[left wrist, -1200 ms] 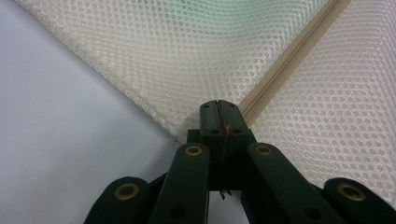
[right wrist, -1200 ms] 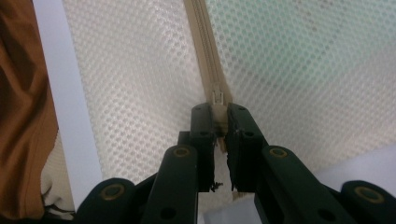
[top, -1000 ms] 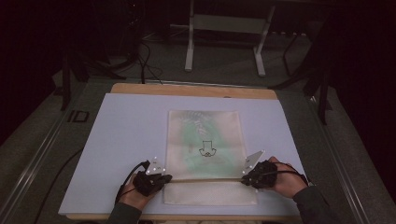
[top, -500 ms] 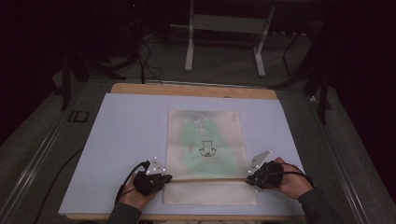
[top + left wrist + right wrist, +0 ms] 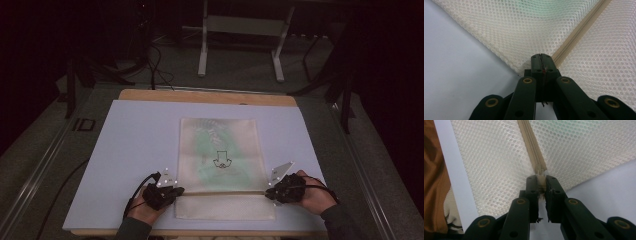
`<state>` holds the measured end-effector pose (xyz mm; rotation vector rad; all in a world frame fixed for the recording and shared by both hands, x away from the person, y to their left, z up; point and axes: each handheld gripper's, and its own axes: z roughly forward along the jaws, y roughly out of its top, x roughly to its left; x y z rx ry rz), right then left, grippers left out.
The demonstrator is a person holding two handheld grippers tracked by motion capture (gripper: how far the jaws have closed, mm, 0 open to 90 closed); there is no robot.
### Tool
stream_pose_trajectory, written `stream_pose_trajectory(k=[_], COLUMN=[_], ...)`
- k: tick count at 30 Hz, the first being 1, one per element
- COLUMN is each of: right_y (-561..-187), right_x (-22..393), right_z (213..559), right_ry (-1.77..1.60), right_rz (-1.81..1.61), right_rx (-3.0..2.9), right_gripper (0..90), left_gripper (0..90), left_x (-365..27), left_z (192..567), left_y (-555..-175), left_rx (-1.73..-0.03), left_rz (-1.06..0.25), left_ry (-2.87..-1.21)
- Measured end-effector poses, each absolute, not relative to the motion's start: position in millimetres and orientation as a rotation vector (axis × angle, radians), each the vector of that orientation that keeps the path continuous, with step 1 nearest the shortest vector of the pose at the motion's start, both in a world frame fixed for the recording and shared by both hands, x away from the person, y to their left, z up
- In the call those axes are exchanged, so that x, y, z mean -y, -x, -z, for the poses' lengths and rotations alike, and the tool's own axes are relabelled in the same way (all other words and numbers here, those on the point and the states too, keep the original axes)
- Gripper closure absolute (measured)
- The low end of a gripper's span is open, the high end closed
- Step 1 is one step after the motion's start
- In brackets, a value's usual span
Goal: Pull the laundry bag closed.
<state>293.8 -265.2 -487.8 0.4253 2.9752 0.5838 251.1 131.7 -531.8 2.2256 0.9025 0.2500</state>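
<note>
Gripping the mesh bag [image 5: 220, 165] at both ends of its zipper [image 5: 222, 192]: left tongs [image 5: 172, 191] w/ jaws shut tight on the bag's left edge right where the zipper ends, fabric pinched between the pads, seen close in the left gripper view [image 5: 541, 61]. Right tongs [image 5: 270, 192] nearly shut too, jaws narrow, clamped on the zipper's end piece at the bag's right edge; in the right gripper view [image 5: 541, 182] a small cream tab sits between the pads. Bag lies flat on the white mat [image 5: 130, 150] on the desk [image 5: 150, 94], mid-desk, short end toward the person; zipper runs straight across near that end, between the two tongs. Green item w/ a black print shows through the mesh. Left hand [image 5: 145, 207] and right hand [image 5: 315, 195] rest low on the mat, either side of the bag.
</note>
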Motion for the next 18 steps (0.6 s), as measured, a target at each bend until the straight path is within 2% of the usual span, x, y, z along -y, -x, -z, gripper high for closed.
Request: stream_pose_trajectory(k=[18], right_y=[-293.3], right_x=[268.1], right_z=[488.1], right_ry=[-0.443], right_rz=[-0.636], right_rx=[-2.951], right_gripper=[72.1], left_gripper=[89.1], left_x=[-132.0], left_z=[531.8], left_y=[-251.4], left_rx=[-0.911], left_rz=[-0.243], left_ry=[-2.22])
